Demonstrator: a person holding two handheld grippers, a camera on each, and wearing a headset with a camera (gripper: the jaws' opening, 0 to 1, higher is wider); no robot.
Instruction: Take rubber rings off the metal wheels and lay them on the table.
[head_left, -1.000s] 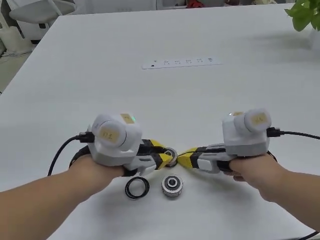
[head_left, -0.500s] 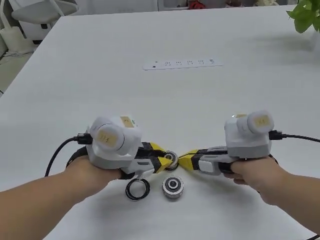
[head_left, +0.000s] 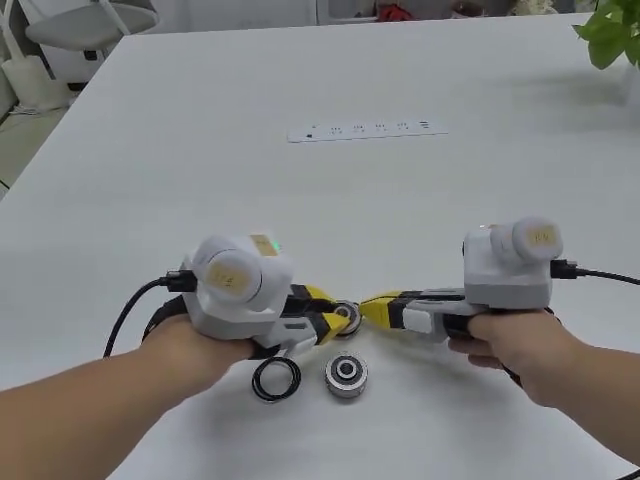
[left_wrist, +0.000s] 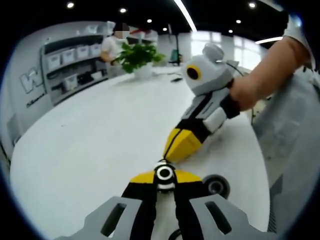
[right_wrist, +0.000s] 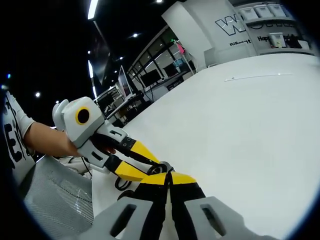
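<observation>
On the wide white table (head_left: 200, 150) our left gripper (head_left: 337, 322) pinches a small silver metal wheel (head_left: 348, 316). Our right gripper (head_left: 370, 309), jaws pressed together, points just beside it. Nearer us lie a second metal wheel (head_left: 346, 372) and a black rubber ring (head_left: 275, 379).

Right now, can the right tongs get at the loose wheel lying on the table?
Probably yes. The loose wheel lies bare on the table, just nearer the person than the right tongs, nothing over it. The left tongs grip the other wheel beside.
</observation>
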